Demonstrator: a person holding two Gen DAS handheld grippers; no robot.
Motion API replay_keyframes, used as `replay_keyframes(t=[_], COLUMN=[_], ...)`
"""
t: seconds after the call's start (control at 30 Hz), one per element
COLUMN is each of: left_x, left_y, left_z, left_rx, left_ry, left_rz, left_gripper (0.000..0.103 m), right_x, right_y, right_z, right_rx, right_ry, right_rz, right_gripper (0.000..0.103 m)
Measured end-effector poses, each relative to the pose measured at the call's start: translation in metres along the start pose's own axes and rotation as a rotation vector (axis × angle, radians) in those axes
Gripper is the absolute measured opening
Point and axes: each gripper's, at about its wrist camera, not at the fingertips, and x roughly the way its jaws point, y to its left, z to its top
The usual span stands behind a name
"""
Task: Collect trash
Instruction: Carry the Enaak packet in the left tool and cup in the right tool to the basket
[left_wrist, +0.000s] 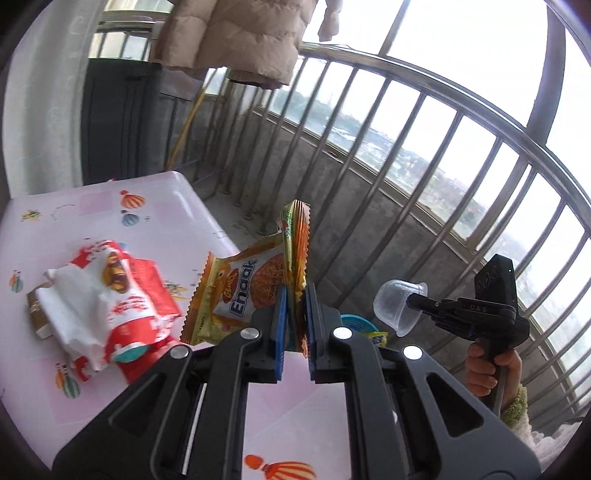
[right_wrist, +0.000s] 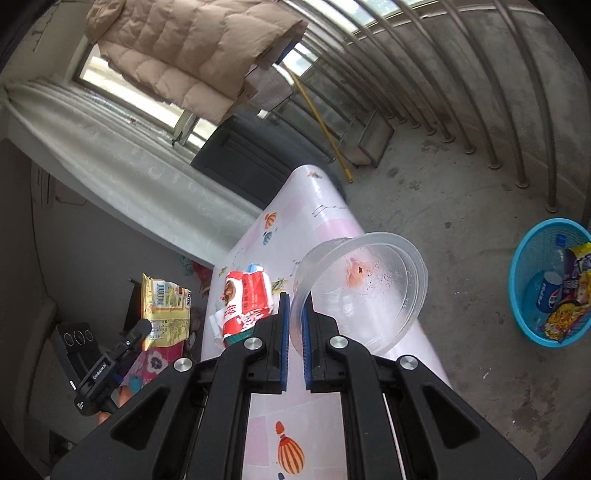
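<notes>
Pinching the lower edge of a yellow-and-orange "Enaak" foil snack wrapper, the left gripper has its 2 blue-padded jaws clamped tight on the packet, which is lifted clear of the pink plastic-covered table printed with balloons. The wrapper's long axis runs up and away from the jaws, its crimped top edge pointing toward the metal balcony railing, while its printed face bends out to the left over the table. In the right wrist view the same packet shows its back, with a barcode, at the tip of the left gripper. The right gripper is closed on the thin rim of a clear round plastic cup, gripping it by the wall; the cup lies on its side in the air above the table's edge, its open mouth facing the right wrist camera and its reddish-stained bottom pointing away. From the left wrist camera the cup is seen side-on at the tip of the right gripper, held by a hand in a fuzzy cuff. On the table lie a crumpled red-and-white snack bag and a white tissue. A blue plastic mesh basket on the concrete floor to the right holds a blue drink can and several wrappers.
</notes>
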Motion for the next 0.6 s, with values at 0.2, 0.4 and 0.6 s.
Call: replay_keyframes(t=[0.2, 0.4, 0.6], left_x=[0.143, 0.289, 0.4], left_y=[-0.064, -0.121, -0.153], left_z=[0.004, -0.026, -0.06], left_rx=[-0.018, 0.007, 0.057], left_ry=[0.255, 0.519, 0.667], left_rz=[-0.215, -0.236, -0.182], left_gripper=[0.008, 0.008, 0.009], right_x=[-0.022, -0.002, 0.035], right_y=[-0.095, -0.198, -0.275], right_z=[-0.006, -0.012, -0.005], right_rx=[0.199, 0.413, 0.536], right_ry=[-0.06, -0.075, -0.072], right_rz=[-0.115, -0.203, -0.249], right_gripper=[0.007, 0.007, 0.007])
